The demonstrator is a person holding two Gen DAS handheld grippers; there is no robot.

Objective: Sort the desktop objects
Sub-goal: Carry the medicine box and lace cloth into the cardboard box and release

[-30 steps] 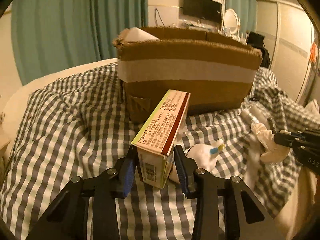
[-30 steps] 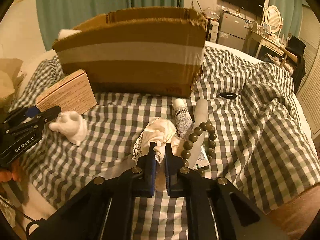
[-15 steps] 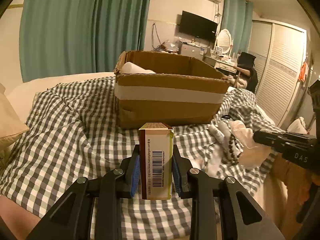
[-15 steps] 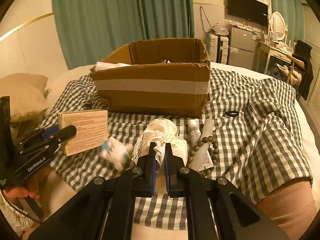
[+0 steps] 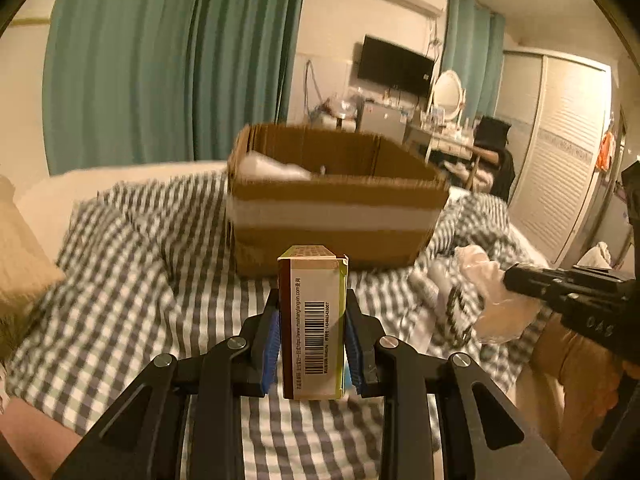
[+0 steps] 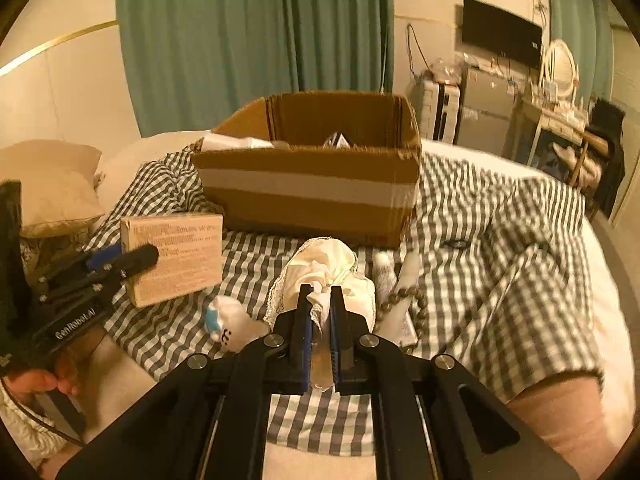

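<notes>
My left gripper [image 5: 313, 322] is shut on a small medicine carton [image 5: 313, 320], held upright above the checked bedspread, in front of the open cardboard box [image 5: 332, 216]. In the right wrist view the carton [image 6: 176, 260] sits left of centre in the left gripper [image 6: 120, 262]. My right gripper [image 6: 320, 312] is shut on a white lace cloth bundle [image 6: 324, 276], lifted off the bed; it also shows in the left wrist view [image 5: 492, 300]. The box [image 6: 312, 188] holds white items.
On the checked bedspread [image 6: 500, 248] lie a small white toy figure [image 6: 228, 324], a white tube [image 6: 384, 276], a bead bracelet [image 6: 400, 300] and a black ring [image 6: 458, 244]. A pillow [image 6: 48, 184] lies at the left. Curtains and furniture stand behind.
Both grippers rose and drew back from the bed with their loads. The left gripper lifted and turned the carton so its barcode end faces the camera. The white toy now lies loose.
</notes>
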